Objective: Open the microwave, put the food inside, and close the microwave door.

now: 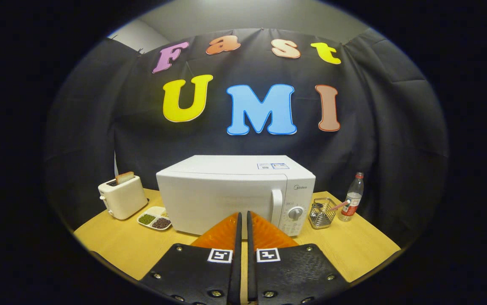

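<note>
I held the gripper (pixel 243 218) level, its fingers (pixel 222 233) nearly together with a thin gap, gripping nothing.

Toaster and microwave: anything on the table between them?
Gripper view: a white divided tray of beans lies between the cream toaster and the white microwave. The gripper, fingers closed and empty, points at the microwave door.
</note>
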Available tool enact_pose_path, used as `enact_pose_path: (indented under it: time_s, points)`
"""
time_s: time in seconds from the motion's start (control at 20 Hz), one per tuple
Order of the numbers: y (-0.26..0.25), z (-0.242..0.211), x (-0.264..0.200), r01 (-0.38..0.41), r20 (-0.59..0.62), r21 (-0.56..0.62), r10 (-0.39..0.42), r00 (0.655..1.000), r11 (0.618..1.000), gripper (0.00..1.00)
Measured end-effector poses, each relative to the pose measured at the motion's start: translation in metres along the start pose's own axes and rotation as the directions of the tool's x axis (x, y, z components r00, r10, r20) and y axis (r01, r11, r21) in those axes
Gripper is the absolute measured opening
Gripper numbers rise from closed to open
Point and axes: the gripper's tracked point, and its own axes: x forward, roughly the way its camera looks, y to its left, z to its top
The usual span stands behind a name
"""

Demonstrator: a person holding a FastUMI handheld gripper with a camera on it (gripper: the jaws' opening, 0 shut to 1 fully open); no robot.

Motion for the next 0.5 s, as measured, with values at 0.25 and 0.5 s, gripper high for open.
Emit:
enact_pose_path:
  time_s: [0.25,0.5]
  points:
    - [0.004,0.003,-0.044,0.001,0.051,0.004,-0.001,0.999,1.000,0.55]
    - [0.001,-0.003,-0.076,-0.009,0.078,0.023,0.007,0.997,1.000,0.99]
